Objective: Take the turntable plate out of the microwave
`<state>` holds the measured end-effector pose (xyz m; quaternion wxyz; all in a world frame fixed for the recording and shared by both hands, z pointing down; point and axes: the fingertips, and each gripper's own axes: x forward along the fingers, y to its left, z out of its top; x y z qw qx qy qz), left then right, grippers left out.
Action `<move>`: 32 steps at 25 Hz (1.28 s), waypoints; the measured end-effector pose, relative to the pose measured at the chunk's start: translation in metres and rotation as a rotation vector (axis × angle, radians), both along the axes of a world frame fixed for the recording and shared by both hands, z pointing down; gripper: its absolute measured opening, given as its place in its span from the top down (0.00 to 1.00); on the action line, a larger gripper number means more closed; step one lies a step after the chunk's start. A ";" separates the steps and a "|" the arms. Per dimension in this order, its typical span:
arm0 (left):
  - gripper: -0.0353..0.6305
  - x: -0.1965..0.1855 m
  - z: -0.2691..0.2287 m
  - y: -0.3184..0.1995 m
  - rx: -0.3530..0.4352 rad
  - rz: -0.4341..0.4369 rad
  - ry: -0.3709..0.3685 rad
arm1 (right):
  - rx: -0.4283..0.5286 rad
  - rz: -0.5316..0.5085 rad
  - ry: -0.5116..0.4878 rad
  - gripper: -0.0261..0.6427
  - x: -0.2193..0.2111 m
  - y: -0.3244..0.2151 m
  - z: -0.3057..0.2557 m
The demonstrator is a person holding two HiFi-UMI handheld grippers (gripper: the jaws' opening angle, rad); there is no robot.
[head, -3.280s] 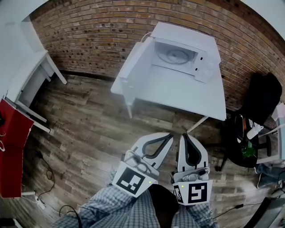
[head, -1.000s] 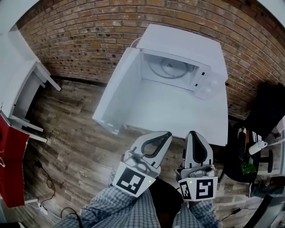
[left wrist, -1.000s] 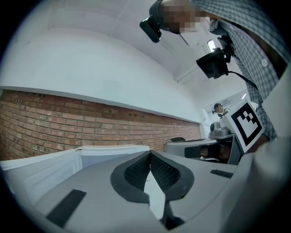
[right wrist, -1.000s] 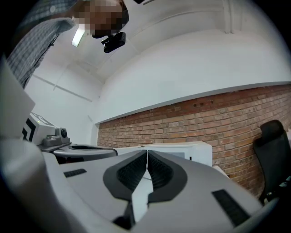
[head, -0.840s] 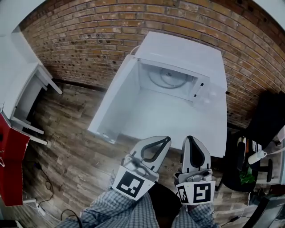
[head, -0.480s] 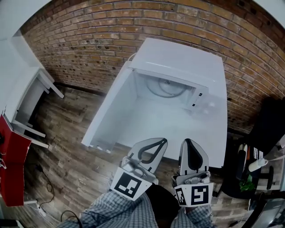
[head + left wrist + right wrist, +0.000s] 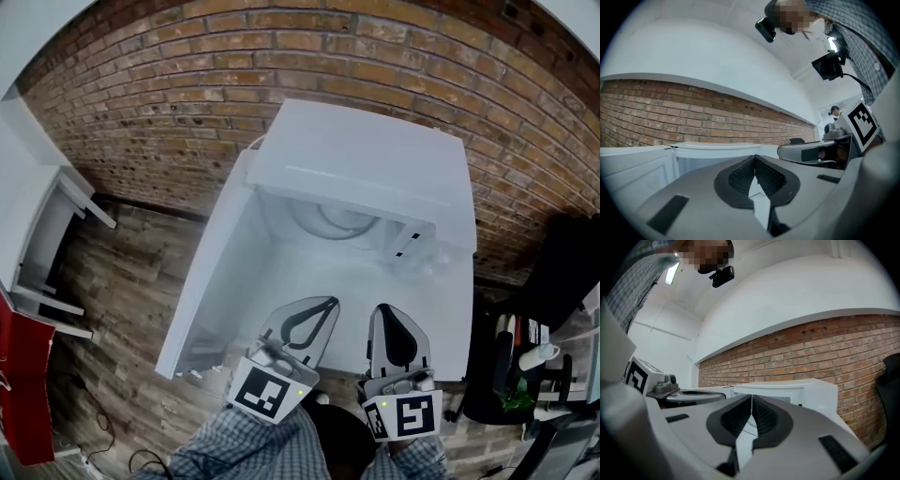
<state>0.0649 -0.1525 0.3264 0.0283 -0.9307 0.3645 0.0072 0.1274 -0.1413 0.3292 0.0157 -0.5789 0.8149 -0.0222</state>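
A white microwave point(image 7: 375, 159) stands at the back of a white table point(image 7: 281, 281) against the brick wall, its door point(image 7: 202, 272) swung open to the left. Inside lies the glass turntable plate point(image 7: 330, 220), partly hidden under the oven's top. My left gripper point(image 7: 323, 302) and right gripper point(image 7: 386, 309) hover side by side over the table's near edge, both shut and empty, pointing level at the oven mouth. In the left gripper view the left gripper point(image 7: 754, 159) faces the open cavity point(image 7: 717, 161). In the right gripper view the right gripper point(image 7: 751, 397) faces the microwave point(image 7: 797, 392).
A brick wall point(image 7: 187, 84) runs behind the table. A white shelf unit point(image 7: 37, 234) and a red object point(image 7: 23, 394) stand at the left. A dark chair point(image 7: 562, 272) and a small stand with bottles point(image 7: 525, 361) are at the right. Wood floor point(image 7: 103, 300) lies left of the table.
The person has stepped closer to the table. Both shut grippers have moved forward to the table's near edge, and the microwave now looms larger, its top hiding more of the plate.
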 end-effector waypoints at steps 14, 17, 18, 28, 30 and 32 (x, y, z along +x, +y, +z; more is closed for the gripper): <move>0.93 -0.020 0.045 -0.108 -0.156 0.037 0.020 | -0.269 0.073 -0.112 0.93 -0.015 -0.116 0.067; 0.93 -0.023 0.055 -0.116 -0.192 0.021 0.013 | -0.357 0.055 -0.207 0.93 -0.020 -0.133 0.092; 0.93 -0.023 0.060 -0.119 -0.208 0.015 0.002 | -0.389 0.050 -0.241 0.93 -0.020 -0.137 0.101; 0.93 -0.022 0.090 -0.125 -0.327 -0.026 -0.048 | -0.605 0.101 -0.436 0.91 -0.012 -0.179 0.167; 0.93 -0.021 0.094 -0.126 -0.341 -0.030 -0.059 | -0.633 0.115 -0.476 0.79 -0.010 -0.186 0.175; 0.93 -0.020 0.095 -0.128 -0.343 -0.028 -0.063 | -0.657 0.136 -0.528 0.77 -0.008 -0.194 0.182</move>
